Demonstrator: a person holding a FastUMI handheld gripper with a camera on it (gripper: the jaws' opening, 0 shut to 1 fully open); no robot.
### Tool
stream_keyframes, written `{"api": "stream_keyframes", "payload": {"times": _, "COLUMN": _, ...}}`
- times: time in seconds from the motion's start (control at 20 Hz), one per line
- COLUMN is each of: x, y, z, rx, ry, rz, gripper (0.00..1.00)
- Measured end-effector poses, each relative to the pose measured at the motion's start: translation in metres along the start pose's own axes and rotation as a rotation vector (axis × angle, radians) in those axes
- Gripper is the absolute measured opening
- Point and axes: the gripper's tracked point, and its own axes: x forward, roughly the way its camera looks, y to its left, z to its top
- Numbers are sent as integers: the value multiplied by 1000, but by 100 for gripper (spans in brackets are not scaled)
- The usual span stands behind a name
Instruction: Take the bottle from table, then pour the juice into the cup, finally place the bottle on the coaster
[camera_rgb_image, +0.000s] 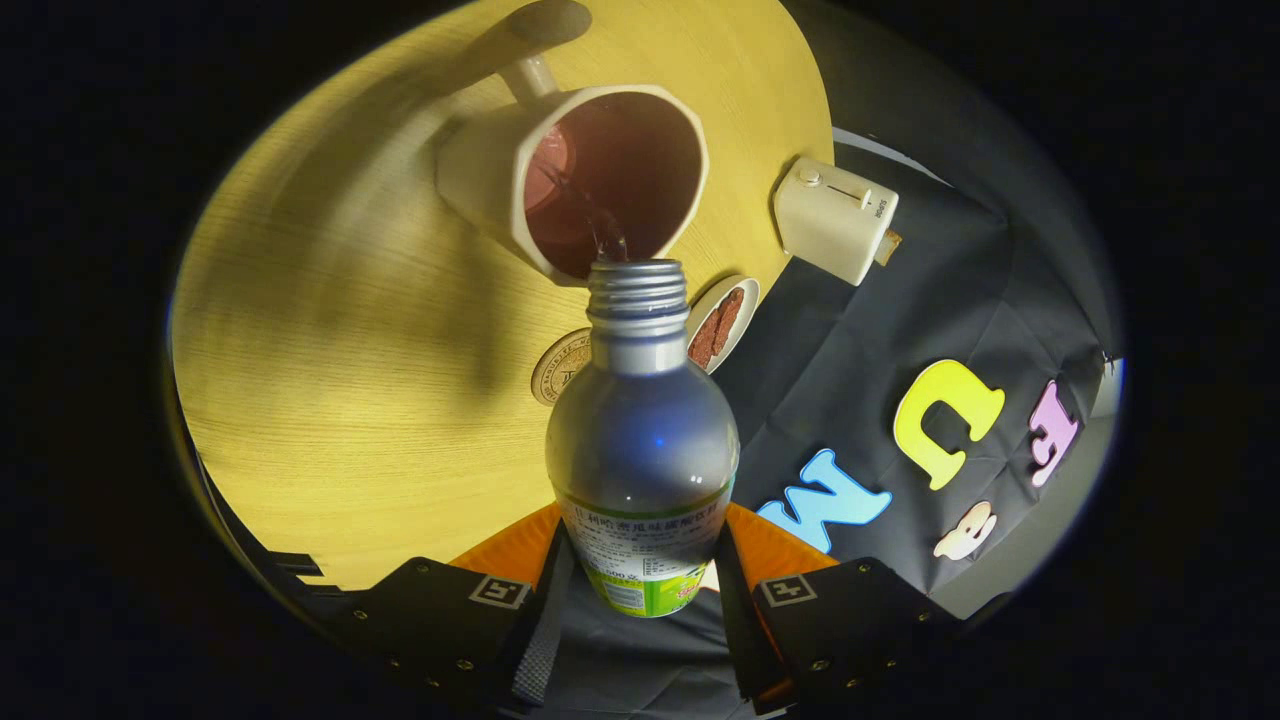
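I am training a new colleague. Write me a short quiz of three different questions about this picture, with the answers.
1. True or false: the gripper holds the bottle with both fingers pressing on its sides.
2. Where is the bottle's open mouth pointing? A) at the white box B) into the cup C) at the small dish
3. Fill in: the round coaster lies on the table between the cup and the ____.

Key
1. True.
2. B: a thin stream runs into the cup.
3. Bottle; the coaster sits just beside its neck, on the table.
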Motion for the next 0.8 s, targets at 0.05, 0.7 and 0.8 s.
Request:
{"api": "stream_keyframes", "payload": {"times": 0.05, "x": -2, "y": -2, "z": 1, "rx": -13, "ry": 2, "rz": -3, "gripper": 68}}
{"api": "stream_keyframes", "payload": {"times": 0.7, "x": -7, "y": -14, "z": 7, "rx": -151, "ry": 59, "rz": 10, "gripper": 68}}
{"api": "stream_keyframes", "payload": {"times": 0.8, "x": -9, "y": -17, "z": 6, "rx": -156, "ry": 64, "rz": 9, "gripper": 68}}
